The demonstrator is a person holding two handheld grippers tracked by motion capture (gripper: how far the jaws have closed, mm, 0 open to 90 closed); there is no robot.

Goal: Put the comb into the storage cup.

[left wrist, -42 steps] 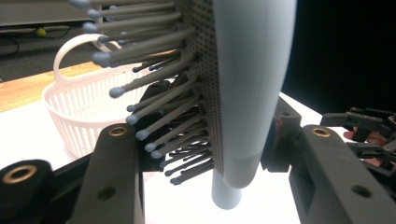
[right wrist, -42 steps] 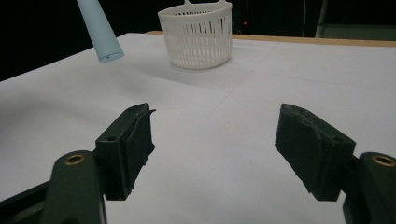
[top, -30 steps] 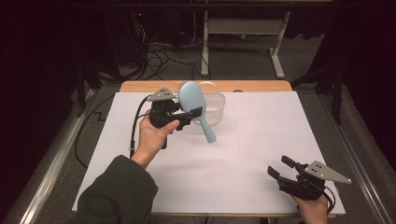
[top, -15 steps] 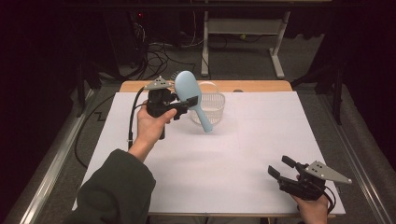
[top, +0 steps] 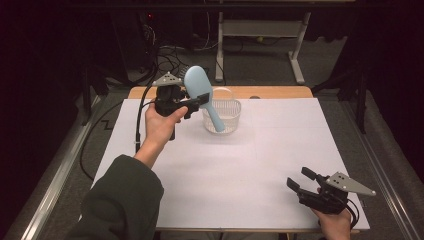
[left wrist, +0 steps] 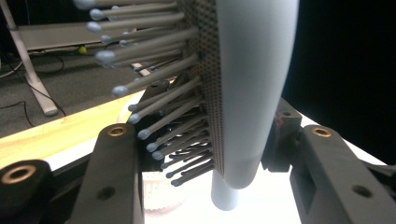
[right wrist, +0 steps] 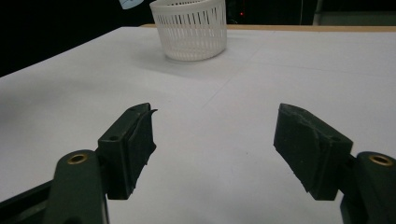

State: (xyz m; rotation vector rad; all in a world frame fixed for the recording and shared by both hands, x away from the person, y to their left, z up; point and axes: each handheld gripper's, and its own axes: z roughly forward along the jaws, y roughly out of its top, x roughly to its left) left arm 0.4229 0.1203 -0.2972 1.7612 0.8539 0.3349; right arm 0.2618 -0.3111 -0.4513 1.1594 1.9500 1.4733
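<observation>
Light blue hairbrush [top: 202,96] up in the air, held above the table near the far left. Pinched by the left gripper [top: 199,101], jaws closed tight on the brush where head meets handle. Round head tipped up and to the left, handle [top: 216,120] slanting down to the right, its end in front of the white basket [top: 227,117]. Cannot tell from above if the handle end is inside the basket or just over it. Seen close in the left gripper view: smooth blue back of the brush [left wrist: 254,88] on the right, rows of thin bristles [left wrist: 154,84] with little round tips sticking out to the left, black jaws on both sides.

Basket standing upright on the white table cover [top: 250,170], near the far edge, just right of the left hand [top: 161,125]. Slotted sides, open top. Also seen far off in the right gripper view [right wrist: 192,29].

Right gripper [top: 299,181] low at the near right corner of the table, well apart from the brush and basket. Jaws wide open, nothing between them but bare white cover [right wrist: 215,140]. Right hand [top: 334,224] at the bottom edge. Dark green sleeve [top: 122,200] on the left arm.
</observation>
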